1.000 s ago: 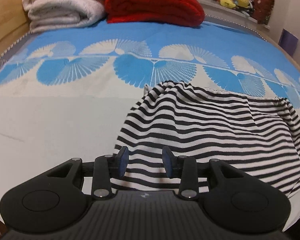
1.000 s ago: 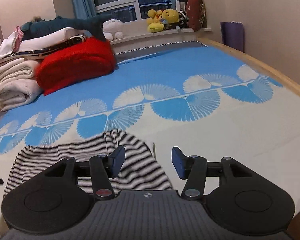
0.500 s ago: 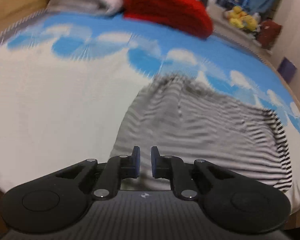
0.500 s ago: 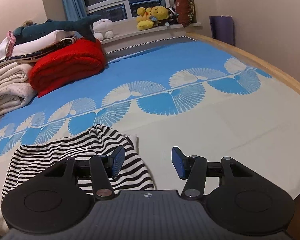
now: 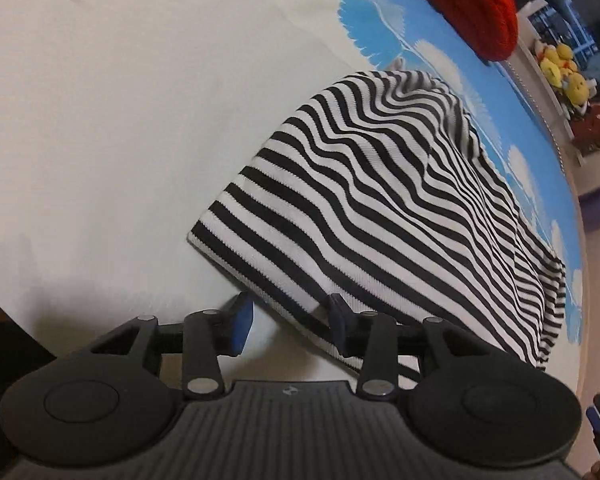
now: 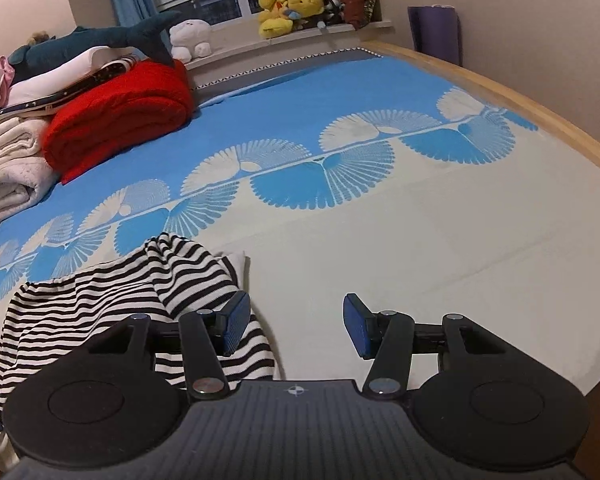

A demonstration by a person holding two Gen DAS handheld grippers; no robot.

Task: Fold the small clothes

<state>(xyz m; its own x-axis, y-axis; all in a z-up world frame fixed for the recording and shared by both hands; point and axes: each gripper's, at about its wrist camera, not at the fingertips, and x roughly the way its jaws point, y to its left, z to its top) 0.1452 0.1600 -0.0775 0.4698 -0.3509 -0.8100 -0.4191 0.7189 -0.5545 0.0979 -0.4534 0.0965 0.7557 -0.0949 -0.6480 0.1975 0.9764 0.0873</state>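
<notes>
A black-and-white striped garment [image 5: 380, 208] lies on the bed, rumpled, with its hem toward me. My left gripper [image 5: 288, 320] is open at the near hem; the hem edge lies between its fingers, and the right finger [image 5: 338, 316] sits under the fabric. In the right wrist view the same garment [image 6: 112, 312] lies at lower left. My right gripper [image 6: 296, 330] is open and empty, its left finger [image 6: 234, 320] over the garment's right edge, its right finger over bare sheet.
The bedsheet [image 6: 380, 240] is cream near me and blue with fan patterns farther off. A red folded blanket [image 6: 116, 120], white towels [image 6: 8, 168] and plush toys [image 6: 288, 10] are at the far side. The wooden bed frame [image 6: 540, 120] runs along the right.
My left gripper closed to a narrow gap half a second ago and has opened again, tilted and dropped close to the garment's hem. My right gripper stayed open and barely moved.
</notes>
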